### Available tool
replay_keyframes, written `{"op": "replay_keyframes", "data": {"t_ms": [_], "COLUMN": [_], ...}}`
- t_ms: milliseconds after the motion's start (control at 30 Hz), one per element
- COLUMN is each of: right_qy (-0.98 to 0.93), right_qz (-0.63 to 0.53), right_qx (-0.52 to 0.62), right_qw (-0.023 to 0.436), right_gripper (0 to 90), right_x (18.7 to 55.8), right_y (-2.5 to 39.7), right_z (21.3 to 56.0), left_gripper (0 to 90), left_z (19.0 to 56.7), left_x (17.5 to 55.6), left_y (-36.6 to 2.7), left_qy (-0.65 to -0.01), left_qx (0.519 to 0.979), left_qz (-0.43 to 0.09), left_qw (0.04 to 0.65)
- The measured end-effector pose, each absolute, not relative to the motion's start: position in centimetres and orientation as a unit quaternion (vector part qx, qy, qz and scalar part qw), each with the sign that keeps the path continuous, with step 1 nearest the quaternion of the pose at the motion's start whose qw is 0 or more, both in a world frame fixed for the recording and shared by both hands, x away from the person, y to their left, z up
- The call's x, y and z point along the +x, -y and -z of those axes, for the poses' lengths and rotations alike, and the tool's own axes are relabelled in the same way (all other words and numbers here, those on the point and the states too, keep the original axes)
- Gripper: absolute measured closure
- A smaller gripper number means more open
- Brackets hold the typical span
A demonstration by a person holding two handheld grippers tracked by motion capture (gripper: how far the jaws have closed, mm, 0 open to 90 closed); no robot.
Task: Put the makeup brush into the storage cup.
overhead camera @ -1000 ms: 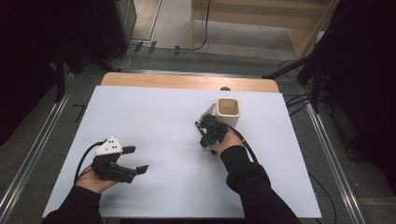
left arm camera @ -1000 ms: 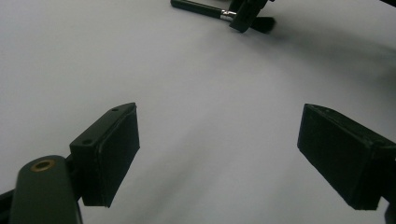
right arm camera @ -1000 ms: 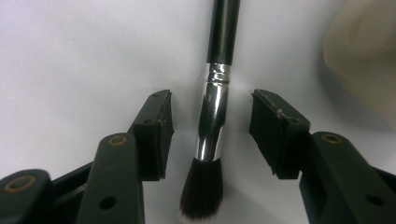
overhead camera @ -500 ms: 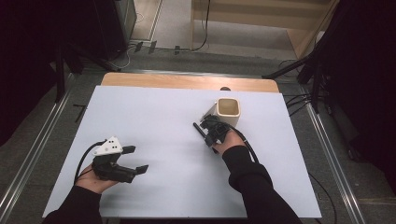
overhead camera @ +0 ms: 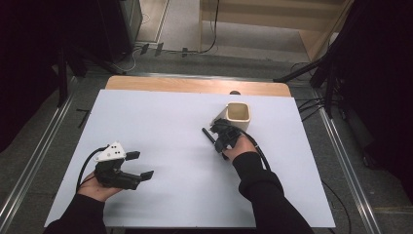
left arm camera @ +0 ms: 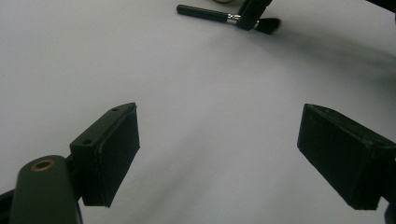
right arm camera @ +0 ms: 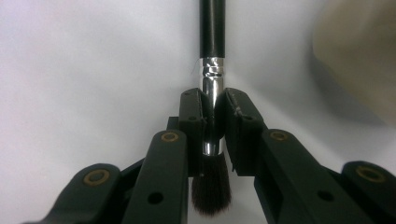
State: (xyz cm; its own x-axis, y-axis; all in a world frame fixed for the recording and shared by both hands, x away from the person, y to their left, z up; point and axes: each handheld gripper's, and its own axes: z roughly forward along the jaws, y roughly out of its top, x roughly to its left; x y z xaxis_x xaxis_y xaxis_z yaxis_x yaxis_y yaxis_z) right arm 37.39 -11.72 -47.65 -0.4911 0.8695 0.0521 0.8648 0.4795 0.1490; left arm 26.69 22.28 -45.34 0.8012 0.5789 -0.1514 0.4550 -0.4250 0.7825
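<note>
The right gripper (right arm camera: 212,126) pinches the makeup brush (right arm camera: 212,70) at its metal ferrule; the brush lies on the table (overhead camera: 160,122) at the cup's (overhead camera: 238,116) 8 o'clock. Light, rigid, probably slippery handle; soft bristles. The left gripper (left arm camera: 219,154) is spread, empty.

Both arms wear long black sleeves down to the wrists. The left gripper (overhead camera: 138,165) is black, with a light grey three-cornered plate on top that carries small dark dots, and a black cable trails from it. The right gripper (overhead camera: 218,139) is black too, with a black cable. Its arms have brass-coloured rivets and small screw holes, and flat black pads (right arm camera: 194,126).
</note>
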Motion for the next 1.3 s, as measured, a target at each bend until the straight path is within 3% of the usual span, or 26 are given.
{"op": "replay_keyframes", "data": {"t_ms": [633, 1300], "right_qy": [-0.860, -0.840], "right_qz": [-0.169, -0.286], "right_qx": [0.482, 0.461], "right_qw": [-0.009, -0.023], "right_gripper": [79.1, 79.2], "right_x": [34.5, 30.3], "right_y": [13.6, 16.8], "right_z": [45.0, 44.7], "left_gripper": [13.5, 13.6], "left_z": [45.4, 45.7], "left_x": [26.8, 27.0], "left_y": [-22.1, -21.8], "left_qy": [-0.312, -0.314], "left_qx": [0.838, 0.844], "left_qz": [-0.061, -0.059], "left_qw": [0.442, 0.431]}}
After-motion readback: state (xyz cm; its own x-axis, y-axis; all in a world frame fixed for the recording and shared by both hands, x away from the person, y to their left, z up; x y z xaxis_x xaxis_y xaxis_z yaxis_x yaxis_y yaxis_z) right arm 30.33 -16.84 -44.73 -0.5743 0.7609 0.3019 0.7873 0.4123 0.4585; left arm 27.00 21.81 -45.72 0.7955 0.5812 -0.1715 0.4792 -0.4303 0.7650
